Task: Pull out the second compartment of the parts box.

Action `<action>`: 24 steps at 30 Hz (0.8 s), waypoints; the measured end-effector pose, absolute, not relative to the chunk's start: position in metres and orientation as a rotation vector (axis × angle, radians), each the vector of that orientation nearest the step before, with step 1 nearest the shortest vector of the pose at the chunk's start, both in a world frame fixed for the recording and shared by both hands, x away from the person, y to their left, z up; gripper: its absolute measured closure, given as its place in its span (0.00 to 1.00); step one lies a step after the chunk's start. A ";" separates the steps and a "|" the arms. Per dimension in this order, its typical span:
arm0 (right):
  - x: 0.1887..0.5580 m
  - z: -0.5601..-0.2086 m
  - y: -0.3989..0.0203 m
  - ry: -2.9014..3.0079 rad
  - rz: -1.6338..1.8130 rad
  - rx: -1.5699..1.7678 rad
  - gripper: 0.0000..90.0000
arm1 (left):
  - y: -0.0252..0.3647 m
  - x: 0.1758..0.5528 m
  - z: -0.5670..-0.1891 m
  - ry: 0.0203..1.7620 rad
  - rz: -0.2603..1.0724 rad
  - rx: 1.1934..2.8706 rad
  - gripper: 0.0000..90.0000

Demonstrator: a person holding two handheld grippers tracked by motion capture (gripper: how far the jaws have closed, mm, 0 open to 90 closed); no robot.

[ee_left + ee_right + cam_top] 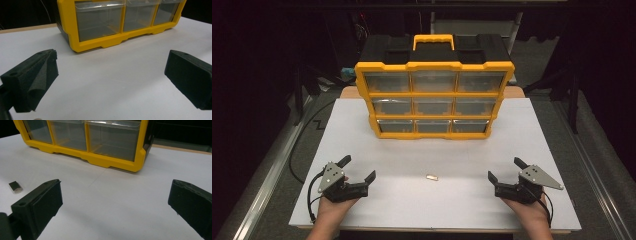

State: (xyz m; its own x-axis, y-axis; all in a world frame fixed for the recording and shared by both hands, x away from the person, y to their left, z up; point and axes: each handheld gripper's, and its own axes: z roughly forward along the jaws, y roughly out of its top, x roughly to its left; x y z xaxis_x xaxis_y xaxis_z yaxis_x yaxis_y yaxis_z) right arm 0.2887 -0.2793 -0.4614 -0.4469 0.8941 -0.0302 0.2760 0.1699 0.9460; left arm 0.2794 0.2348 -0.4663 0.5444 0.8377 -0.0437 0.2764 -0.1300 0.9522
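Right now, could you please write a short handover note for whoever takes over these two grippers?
Left gripper: open, holding nothing, low over the table's near left.
Right gripper: open, holding nothing, low at the near right.
Small metal piece: lies loose on the table between the grippers, a little nearer the right one.
Organizer: stands upright at the far middle, all nine clear drawers shut.
Done: nothing visible so far; the piece is untouched.
Left: probably pick up the piece, open a drawer and put it in.
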 end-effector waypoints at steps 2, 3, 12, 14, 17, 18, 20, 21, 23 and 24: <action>0.288 -0.462 -0.278 1.831 1.266 1.109 0.00 | 0.235 0.279 -0.466 0.944 0.632 1.672 0.00; 0.288 -0.461 -0.278 1.829 1.270 1.111 0.00 | 0.235 0.279 -0.466 0.943 0.629 1.668 0.00; 0.288 -0.461 -0.278 1.827 1.267 1.103 0.00 | 0.237 0.281 -0.467 0.956 0.603 1.664 0.01; 0.289 -0.462 -0.277 1.828 1.265 1.102 0.00 | 0.237 0.282 -0.468 0.956 0.600 1.671 0.00; 0.291 -0.462 -0.275 1.828 1.264 1.104 0.00 | 0.236 0.282 -0.468 0.954 0.596 1.667 0.00; 0.291 -0.462 -0.274 1.834 1.261 1.098 0.00 | 0.236 0.282 -0.468 0.951 0.595 1.665 0.00; 0.292 -0.463 -0.271 1.837 1.258 1.098 0.00 | 0.236 0.281 -0.468 0.949 0.598 1.661 0.00; 0.293 -0.463 -0.270 1.843 1.265 1.084 0.00 | 0.236 0.281 -0.468 0.947 0.603 1.659 0.00; 0.295 -0.463 -0.266 1.848 1.261 1.081 0.00 | 0.236 0.281 -0.467 0.947 0.601 1.657 0.00; 0.297 -0.464 -0.264 1.852 1.269 1.084 0.00 | 0.236 0.281 -0.468 0.947 0.599 1.658 0.00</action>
State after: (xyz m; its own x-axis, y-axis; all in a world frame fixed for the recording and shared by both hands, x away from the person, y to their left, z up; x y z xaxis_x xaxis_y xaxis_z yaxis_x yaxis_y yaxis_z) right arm 0.2967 -0.2642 -0.4636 -0.4570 0.8880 -0.0509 0.2732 0.1945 0.9421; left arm 0.2815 0.2361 -0.4675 0.5556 0.8277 -0.0788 0.2836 -0.0995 0.9538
